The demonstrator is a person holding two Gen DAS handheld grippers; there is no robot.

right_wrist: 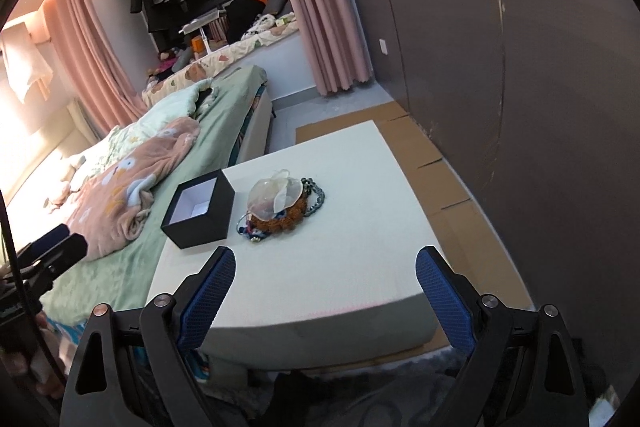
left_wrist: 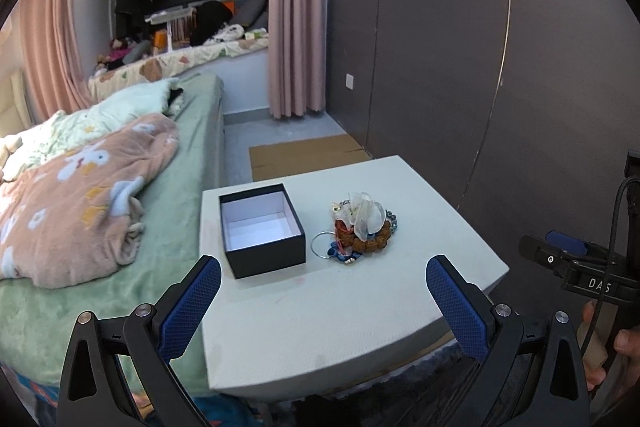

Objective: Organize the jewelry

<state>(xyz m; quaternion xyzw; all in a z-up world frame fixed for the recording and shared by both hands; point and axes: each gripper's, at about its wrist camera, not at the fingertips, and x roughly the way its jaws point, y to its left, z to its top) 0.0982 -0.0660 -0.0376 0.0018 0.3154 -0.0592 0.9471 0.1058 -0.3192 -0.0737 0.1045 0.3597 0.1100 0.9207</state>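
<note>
A black box [left_wrist: 262, 231] with a white inside stands open and empty on the pale low table [left_wrist: 360, 299]. Right of it lies a pile of jewelry [left_wrist: 360, 229]: a sheer white pouch, a brown bead bracelet, a silver ring bangle and dark beads. Both show in the right wrist view, the box [right_wrist: 200, 213] left of the pile [right_wrist: 280, 207]. My left gripper [left_wrist: 324, 283] is open and empty, above the table's near part, short of the box. My right gripper [right_wrist: 326, 275] is open and empty over the table's near edge.
A bed [left_wrist: 120, 187] with a green sheet and a pink blanket touches the table's left side. A dark grey wall panel [left_wrist: 480, 67] runs along the right. Flat cardboard [right_wrist: 440, 163] lies on the floor between table and wall. Pink curtains hang at the back.
</note>
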